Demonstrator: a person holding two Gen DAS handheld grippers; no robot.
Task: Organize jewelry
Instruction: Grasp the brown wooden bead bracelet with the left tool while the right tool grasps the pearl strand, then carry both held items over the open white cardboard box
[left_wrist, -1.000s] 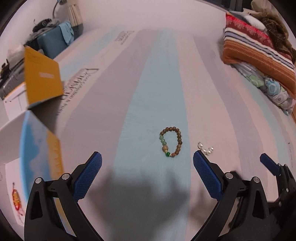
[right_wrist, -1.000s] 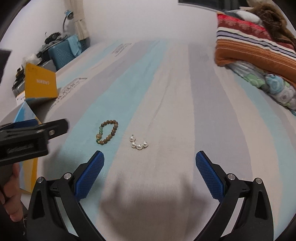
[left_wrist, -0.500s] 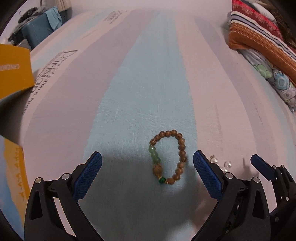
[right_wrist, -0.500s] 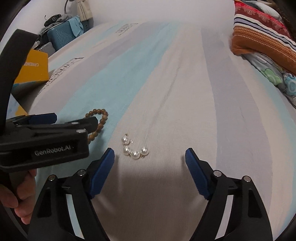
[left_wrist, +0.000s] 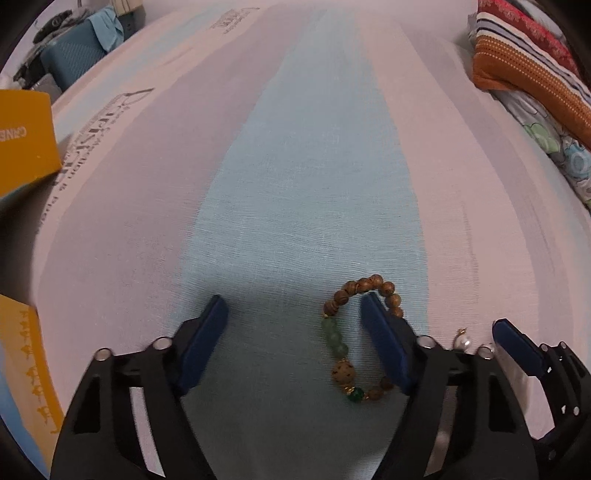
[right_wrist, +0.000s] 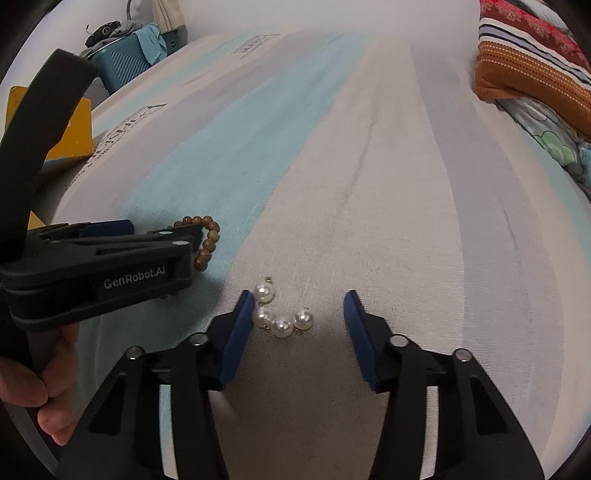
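Observation:
A bracelet of brown wooden and green beads lies on the striped bed sheet. My left gripper is open and low over it; its right finger sits inside the bracelet loop, the green beads between the jaws. The bracelet also shows in the right wrist view, partly behind the left gripper. A short string of white pearls lies between the jaws of my open right gripper, close to the left finger. The pearls peek out beside my right gripper.
An orange and blue box stands at the left edge of the bed. Folded striped and patterned blankets lie at the far right. A teal suitcase stands beyond the bed at the far left.
Both grippers have moved down and forward to the sheet and narrowed. The left one now straddles the bracelet's green side; the right one now has the pearls between its jaws.

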